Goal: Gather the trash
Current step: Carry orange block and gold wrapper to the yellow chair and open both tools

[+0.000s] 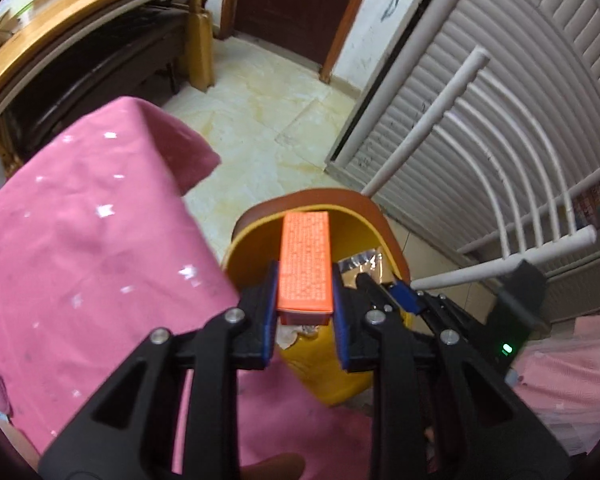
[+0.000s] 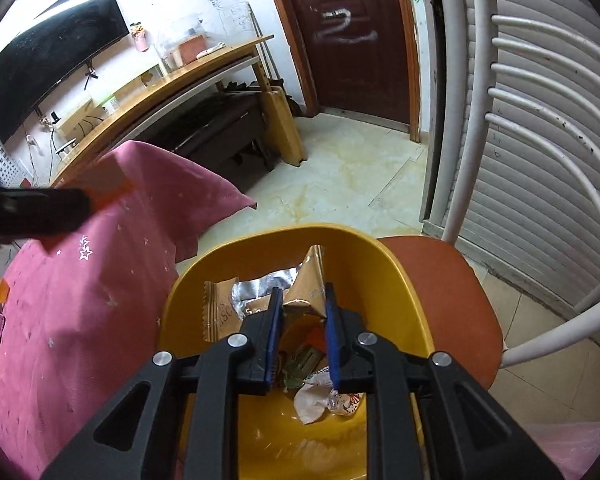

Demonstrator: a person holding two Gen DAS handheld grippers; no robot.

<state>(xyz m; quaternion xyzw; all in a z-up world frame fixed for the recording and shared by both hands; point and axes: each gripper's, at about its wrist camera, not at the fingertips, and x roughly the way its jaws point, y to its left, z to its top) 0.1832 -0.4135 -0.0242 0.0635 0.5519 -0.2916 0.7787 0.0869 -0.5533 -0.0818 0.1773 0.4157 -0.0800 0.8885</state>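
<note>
My left gripper (image 1: 305,280) is shut on an orange box (image 1: 306,258) and holds it above the yellow bin (image 1: 332,384), which stands on a brown chair seat (image 1: 320,198). My right gripper (image 2: 302,308) is shut on a tan and silver wrapper (image 2: 310,280), held over the open bin (image 2: 380,280). The bin holds several wrappers, one a tan packet (image 2: 219,306), another crumpled white paper (image 2: 312,400). The right gripper (image 1: 396,294) shows beside the left one in the left wrist view. The left gripper (image 2: 36,210) shows blurred at the left of the right wrist view.
A table with a pink cloth (image 1: 80,240) is left of the bin. The white chair back (image 2: 540,120) rises at the right, before a louvred door (image 1: 520,60). A wooden desk (image 2: 172,80), a dark door (image 2: 352,40) and tiled floor (image 1: 268,120) lie beyond.
</note>
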